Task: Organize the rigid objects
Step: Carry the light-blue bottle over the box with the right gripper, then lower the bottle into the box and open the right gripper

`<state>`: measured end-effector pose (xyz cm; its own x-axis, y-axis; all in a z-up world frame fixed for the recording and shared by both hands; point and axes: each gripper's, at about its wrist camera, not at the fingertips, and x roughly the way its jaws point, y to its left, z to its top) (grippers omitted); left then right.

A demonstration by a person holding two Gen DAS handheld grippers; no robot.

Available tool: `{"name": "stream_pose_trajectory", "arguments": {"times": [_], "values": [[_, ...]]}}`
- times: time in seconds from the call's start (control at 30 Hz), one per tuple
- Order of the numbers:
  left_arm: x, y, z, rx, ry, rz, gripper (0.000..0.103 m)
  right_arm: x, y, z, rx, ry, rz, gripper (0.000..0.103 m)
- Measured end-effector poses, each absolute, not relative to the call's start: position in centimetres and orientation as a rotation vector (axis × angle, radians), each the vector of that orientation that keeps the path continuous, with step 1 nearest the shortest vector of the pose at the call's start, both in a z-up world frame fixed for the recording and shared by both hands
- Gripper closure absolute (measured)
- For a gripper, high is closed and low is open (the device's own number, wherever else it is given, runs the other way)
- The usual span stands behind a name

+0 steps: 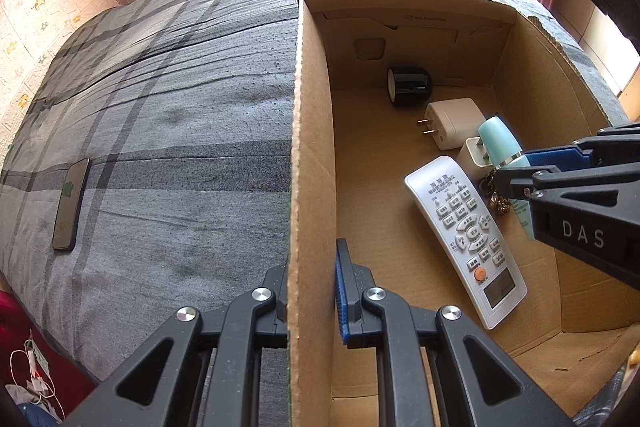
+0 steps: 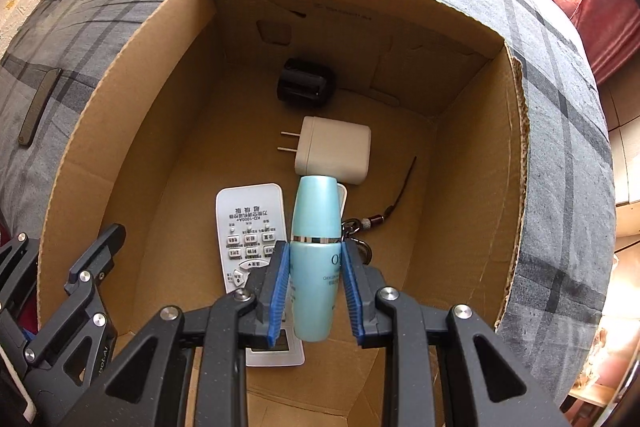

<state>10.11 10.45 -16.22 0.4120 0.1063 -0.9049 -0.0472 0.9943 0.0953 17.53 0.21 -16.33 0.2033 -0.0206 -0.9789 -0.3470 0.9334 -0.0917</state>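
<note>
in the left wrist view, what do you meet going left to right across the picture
phone lying on the grey plaid bedcover → left wall of the cardboard box, clamped by the left gripper → black round object → white remote → teal bottle in the right gripper

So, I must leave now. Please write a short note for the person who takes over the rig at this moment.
Left tool: shut on the cardboard box wall, holding it.
Right tool: shut on the teal bottle, held over the inside of the box.
In the box: remote control, white charger, black round object, keys.
Left: release the bottle inside, then fetch the phone lying on the bed.
</note>
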Motion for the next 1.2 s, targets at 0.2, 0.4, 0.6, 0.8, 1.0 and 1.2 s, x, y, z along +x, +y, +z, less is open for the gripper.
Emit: {"name": "stream_pose_trajectory", "arguments": {"times": [0.2,0.4,0.6,0.8,1.0,1.2], "values": [[10.1,10.4,-16.2,0.061,1.143,0.098,0.088,17.9,0.4,-16.3,-0.305,1.349,0.235,0.075],[10.1,10.3,-16.2,0.062,1.142,0.098,0.088,18.0,-0.2,-15.5,-0.297,1.331,0.245,0.073],[10.1,10.3,-16.2,0.064,1.143,0.099,0.088,17.7,-0.3,-14.7,-0.3,1.307,0.252,0.073],[10.1,10.2,-16.2,0.068,1.144,0.099,0.088,16.6,-0.3,-12.6,-0.287,1.27,0.27,0.073],[10.1,10.2,-16.2,0.067,1.144,0.099,0.088,15.6,-1.3,-9.8,-0.275,1.226,0.264,0.073],[10.1,10.2,-16.2,0.068,1.145,0.1,0.088,15.3,-2.8,-7.7,-0.246,1.204,0.227,0.07]]}}
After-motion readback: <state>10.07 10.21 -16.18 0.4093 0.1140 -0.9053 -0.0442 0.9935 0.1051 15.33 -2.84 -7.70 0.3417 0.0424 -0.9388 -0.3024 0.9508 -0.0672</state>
